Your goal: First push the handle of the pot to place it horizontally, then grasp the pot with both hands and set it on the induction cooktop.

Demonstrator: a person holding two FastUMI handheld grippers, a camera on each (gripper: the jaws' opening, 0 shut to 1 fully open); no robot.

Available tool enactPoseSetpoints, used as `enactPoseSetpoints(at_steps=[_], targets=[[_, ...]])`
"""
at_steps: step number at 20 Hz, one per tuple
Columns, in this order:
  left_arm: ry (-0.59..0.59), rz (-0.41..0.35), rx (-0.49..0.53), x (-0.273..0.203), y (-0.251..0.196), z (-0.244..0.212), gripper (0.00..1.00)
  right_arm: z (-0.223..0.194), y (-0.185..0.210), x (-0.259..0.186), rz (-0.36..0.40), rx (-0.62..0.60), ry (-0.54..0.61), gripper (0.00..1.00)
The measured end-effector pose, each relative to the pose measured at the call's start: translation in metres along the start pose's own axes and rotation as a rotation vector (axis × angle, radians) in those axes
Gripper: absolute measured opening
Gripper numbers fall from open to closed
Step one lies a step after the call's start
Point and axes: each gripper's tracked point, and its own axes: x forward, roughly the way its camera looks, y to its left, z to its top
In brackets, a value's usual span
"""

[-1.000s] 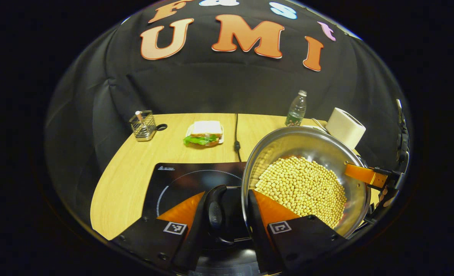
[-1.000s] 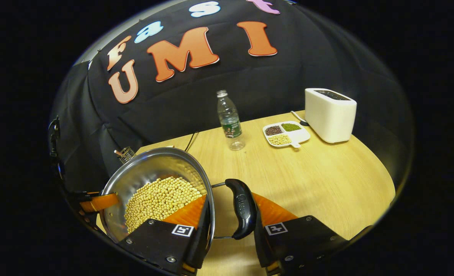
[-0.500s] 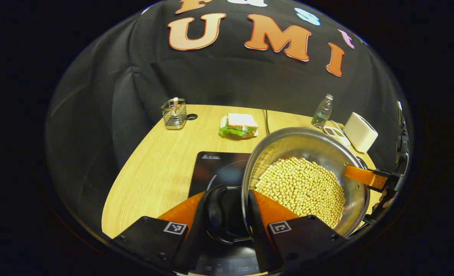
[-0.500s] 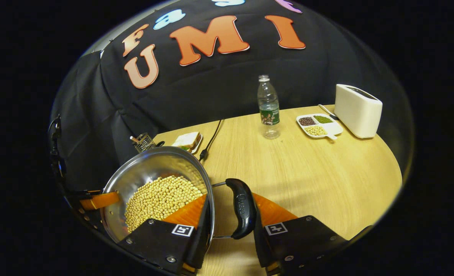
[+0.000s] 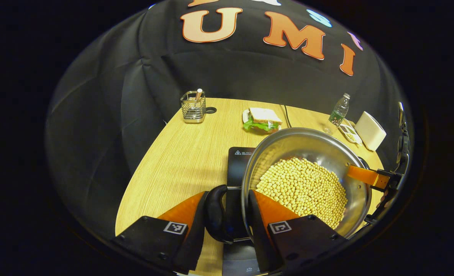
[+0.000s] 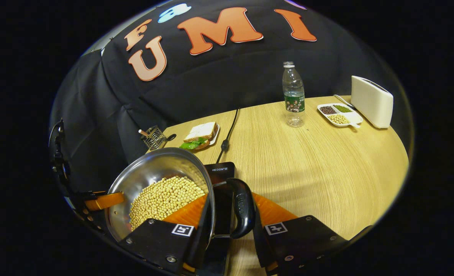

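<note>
Both grippers, left (image 5: pixel 227 214) and right (image 6: pixel 227 222), are clamping the pot (image 5: pixel 307 153) by its side handles, holding it above the induction cooktop (image 5: pixel 239 161). Uneven lowering risks tilting it and spilling soybeans (image 5: pixel 303 188).

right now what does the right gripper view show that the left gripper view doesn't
Right gripper view: the pot's right handle between the right gripper fingers, and the tray close enough to tell its three bean compartments apart.
Left gripper view: the left handle between the left gripper fingers, and the induction cooktop running to its near edge.
Both: the pot of soybeans over the cooktop, the sandwich, bottle, toaster and wire holder.
</note>
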Motion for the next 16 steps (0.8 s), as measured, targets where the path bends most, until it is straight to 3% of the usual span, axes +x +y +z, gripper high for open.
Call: enactPoseSetpoints(at_steps=[5, 6, 8, 9, 10, 16], targets=[[-0.013, -0.013, 0.007, 0.003, 0.004, -0.002, 0.66, -0.001, 0.001, -0.002, 0.010, -0.004, 0.006, 0.51], [-0.021, -0.002, 0.008, 0.002, 0.005, -0.001, 0.66, 0.000, 0.003, -0.003, 0.021, -0.001, 0.005, 0.57], [-0.035, 0.001, -0.003, 0.000, 0.007, -0.002, 0.70, 0.006, 0.001, -0.006, 0.016, 0.001, -0.018, 0.55], [-0.039, -0.003, -0.013, -0.004, 0.009, -0.002, 0.70, 0.008, -0.001, -0.007, 0.006, 0.000, -0.027, 0.60], [-0.043, -0.009, -0.027, -0.007, 0.011, -0.002, 0.70, 0.008, -0.005, -0.009, -0.005, -0.003, -0.026, 0.74], [-0.059, -0.021, -0.070, -0.025, 0.023, -0.003, 0.81, 0.016, -0.017, -0.026, -0.040, 0.001, -0.056, 0.96]])
